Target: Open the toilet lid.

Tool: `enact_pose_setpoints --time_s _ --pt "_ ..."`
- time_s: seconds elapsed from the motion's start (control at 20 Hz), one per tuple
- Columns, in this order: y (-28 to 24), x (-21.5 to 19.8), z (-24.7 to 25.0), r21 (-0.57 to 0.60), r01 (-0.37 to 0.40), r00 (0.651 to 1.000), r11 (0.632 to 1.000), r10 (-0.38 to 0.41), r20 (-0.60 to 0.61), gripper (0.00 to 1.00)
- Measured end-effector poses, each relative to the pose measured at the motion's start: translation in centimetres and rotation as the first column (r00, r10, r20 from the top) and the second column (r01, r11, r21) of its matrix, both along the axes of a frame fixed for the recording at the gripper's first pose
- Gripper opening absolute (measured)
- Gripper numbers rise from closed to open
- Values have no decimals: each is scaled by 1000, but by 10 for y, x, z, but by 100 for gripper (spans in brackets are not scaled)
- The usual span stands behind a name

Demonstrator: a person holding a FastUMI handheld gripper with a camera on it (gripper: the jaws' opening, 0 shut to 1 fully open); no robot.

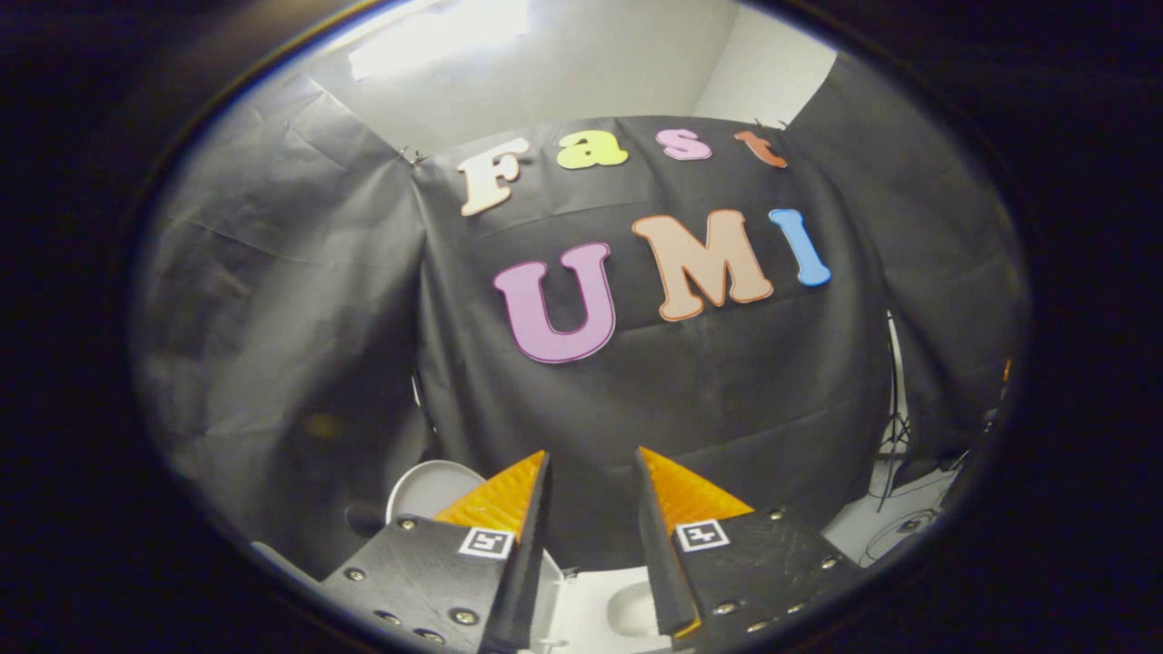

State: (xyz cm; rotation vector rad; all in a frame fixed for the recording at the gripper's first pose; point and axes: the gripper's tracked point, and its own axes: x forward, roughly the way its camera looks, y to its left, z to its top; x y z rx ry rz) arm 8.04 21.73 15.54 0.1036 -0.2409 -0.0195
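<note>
Tool (591,472): two fingers standing apart, an empty gap between them, nothing gripped. It is pointing forward and tilted upward, facing the black cloth wall (636,391) of the booth rather than down at the fixture. Each finger is carrying a small square marker tag near its base.

Toilet lid (427,490): white, rounded; it is standing raised, showing just beyond and beside the left finger, partly hidden behind that finger. It is not touching either finger.

Toilet (609,609): white body lying low beneath the fingers, seen through the gap between them; a curved recess is showing close to the inner edge of the right finger. How much of the seat is exposed cannot be told.

Floor (872,527): pale, off beyond the right finger, with dark cables (899,527) trailing across it.

Ceiling (545,64): pale, above the cloth, with a bright patch of light.
</note>
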Motion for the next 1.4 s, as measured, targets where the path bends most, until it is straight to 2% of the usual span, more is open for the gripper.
enact_pose_setpoints --time_s 0.15,0.35,0.6,1.4 --pt "-12 -4 0 -12 7 1000 1000 -7 2 57" --pt "-31 -11 -8 -14 32 999 999 -32 -2 95" --pt "-50 -17 -30 -46 66 997 997 -68 -44 99" --pt "-72 -24 -83 -102 66 993 993 -75 -91 99"
